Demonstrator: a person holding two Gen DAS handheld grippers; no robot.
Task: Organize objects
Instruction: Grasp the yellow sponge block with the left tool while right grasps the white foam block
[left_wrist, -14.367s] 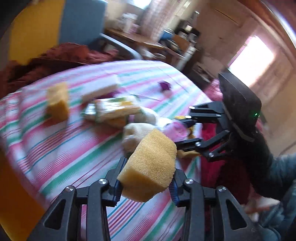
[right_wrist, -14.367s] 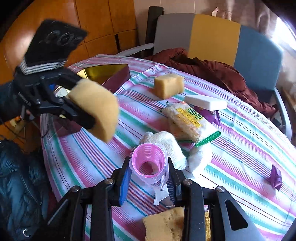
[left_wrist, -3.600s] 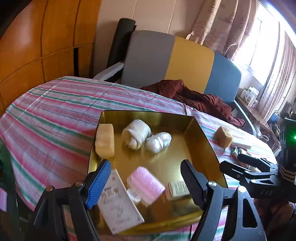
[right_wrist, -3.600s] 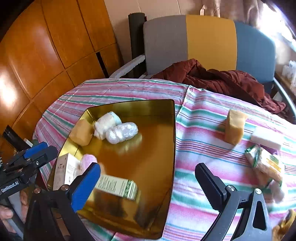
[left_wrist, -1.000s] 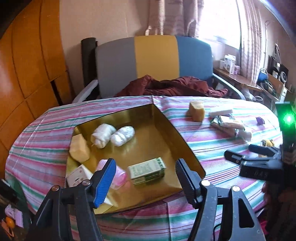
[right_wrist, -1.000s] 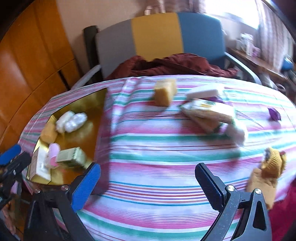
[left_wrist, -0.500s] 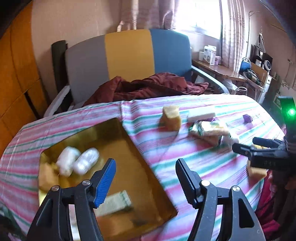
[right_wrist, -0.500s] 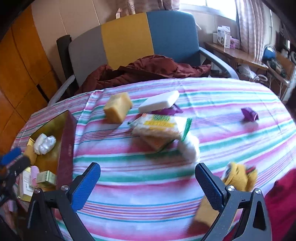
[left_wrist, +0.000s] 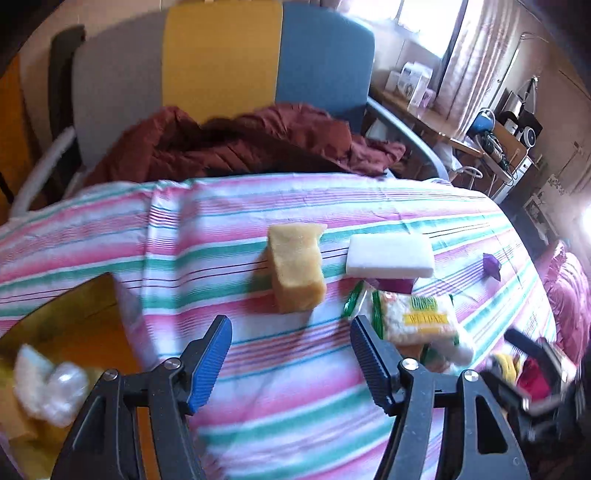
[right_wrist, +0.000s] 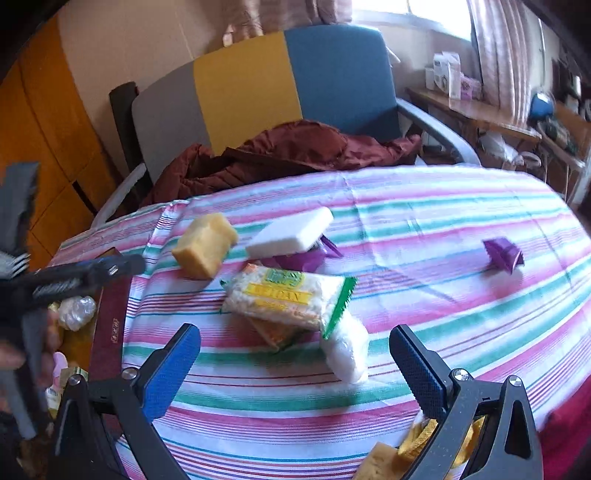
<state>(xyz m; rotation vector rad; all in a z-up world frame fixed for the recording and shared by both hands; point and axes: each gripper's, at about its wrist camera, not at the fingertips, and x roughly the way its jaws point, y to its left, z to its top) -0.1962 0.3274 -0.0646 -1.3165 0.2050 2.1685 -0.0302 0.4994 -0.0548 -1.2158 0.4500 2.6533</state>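
Both the left gripper (left_wrist: 291, 363) and right gripper (right_wrist: 295, 373) are hanging wide open and empty, seemingly lining up on the yellow sponge block (left_wrist: 296, 272) and the clear noodle packet (right_wrist: 287, 298) for the gold tray (left_wrist: 74, 332).

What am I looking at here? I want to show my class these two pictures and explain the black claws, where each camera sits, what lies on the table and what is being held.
No robot: a person holds a two-finger gripper in each hand, each with a camera looking along its fingers. One picture is from the left gripper, the other from the right gripper. Both are open and hold nothing. On the striped tablecloth lie a yellow sponge, a white sponge, a snack packet, a white wrapped roll and a purple wrapper. At the left is a gold tray with items in it.
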